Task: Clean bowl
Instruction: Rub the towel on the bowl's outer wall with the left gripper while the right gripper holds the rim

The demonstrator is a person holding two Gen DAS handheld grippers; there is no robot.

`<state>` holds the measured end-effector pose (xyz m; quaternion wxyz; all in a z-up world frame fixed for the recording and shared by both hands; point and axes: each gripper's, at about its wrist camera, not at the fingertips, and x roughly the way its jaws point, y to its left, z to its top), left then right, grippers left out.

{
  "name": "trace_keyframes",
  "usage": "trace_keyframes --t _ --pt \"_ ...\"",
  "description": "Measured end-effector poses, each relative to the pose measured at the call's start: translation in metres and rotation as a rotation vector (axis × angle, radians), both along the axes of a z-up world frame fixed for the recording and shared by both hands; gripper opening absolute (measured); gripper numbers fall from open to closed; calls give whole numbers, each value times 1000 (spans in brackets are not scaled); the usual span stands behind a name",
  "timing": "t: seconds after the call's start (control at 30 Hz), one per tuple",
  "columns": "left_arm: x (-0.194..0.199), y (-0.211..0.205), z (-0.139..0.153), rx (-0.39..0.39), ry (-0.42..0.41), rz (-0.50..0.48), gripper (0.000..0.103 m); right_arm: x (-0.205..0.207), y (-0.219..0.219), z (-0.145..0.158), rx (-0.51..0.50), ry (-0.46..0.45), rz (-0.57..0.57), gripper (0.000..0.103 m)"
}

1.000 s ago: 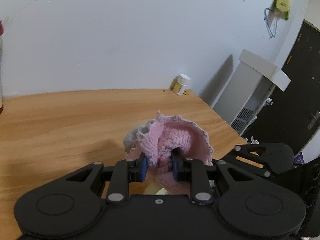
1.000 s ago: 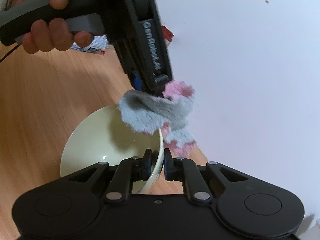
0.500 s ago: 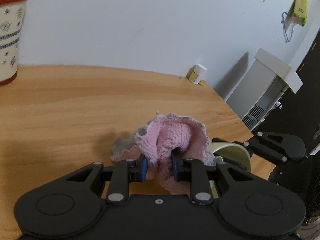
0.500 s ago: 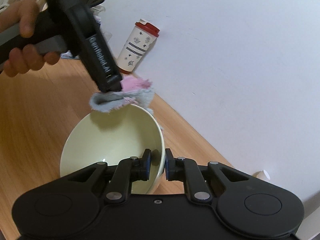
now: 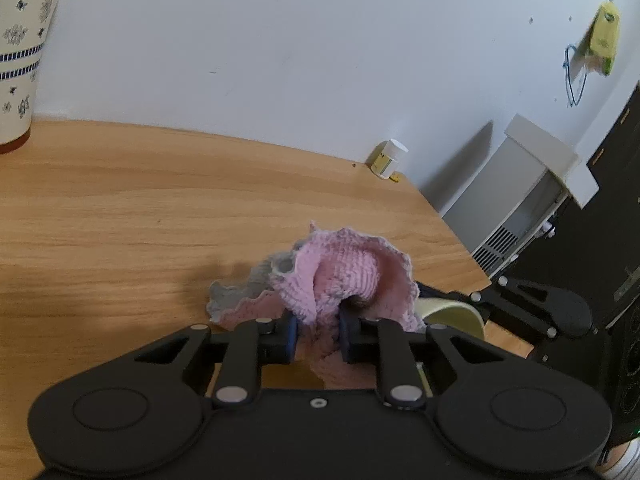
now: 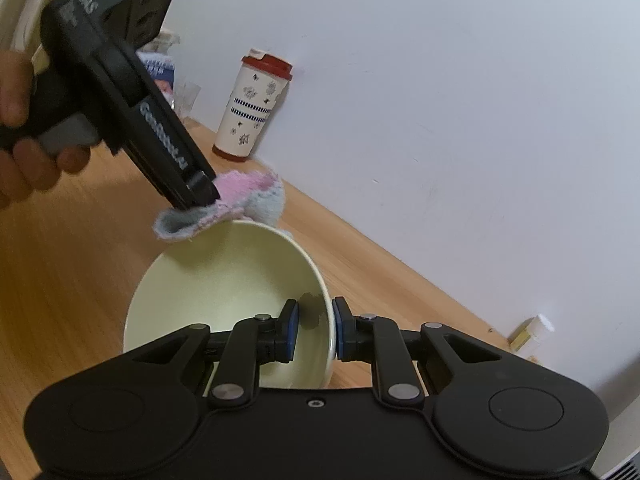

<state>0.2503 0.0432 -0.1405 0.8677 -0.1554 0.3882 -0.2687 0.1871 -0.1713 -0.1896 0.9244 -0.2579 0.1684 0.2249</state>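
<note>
The right gripper (image 6: 313, 330) pinches the bowl (image 6: 224, 280) rim, tipped above the table. The left gripper (image 5: 318, 334) squeezes the cloth (image 5: 340, 276) (at the far rim). Next: push it inside and wipe.

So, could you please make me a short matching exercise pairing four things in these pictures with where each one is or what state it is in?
Things:
1. cloth
2. bowl
3. cup
4. small bottle

Places or states:
A. upright by the wall, red lid on
B. pinched in the left gripper, at the bowl's far rim
C. at the table's far corner by the wall
D. rim clamped by the right gripper, tilted

Pairs: 1-B, 2-D, 3-A, 4-C
</note>
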Motion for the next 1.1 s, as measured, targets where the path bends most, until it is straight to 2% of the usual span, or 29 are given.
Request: trace_keyframes --t 0.3,0.47,0.57,0.73,0.87,1.03,1.1 --pt "3 1 15 -21 -38 22 18 19 11 3 52 57 38 20" --pt "4 3 18 -26 -36 31 18 21 20 5 10 56 66 21" --pt "4 2 18 -28 -34 29 18 26 23 10 -39 82 84 22" --pt "6 0 16 -38 -26 18 18 39 36 17 -180 152 138 31" --pt "7 0 15 -42 -24 14 19 49 43 24 -275 200 214 29" --pt "9 1 15 -48 -22 9 19 54 53 29 -406 220 292 29" --pt "9 1 15 -49 -22 10 19 56 56 31 -458 230 317 24"
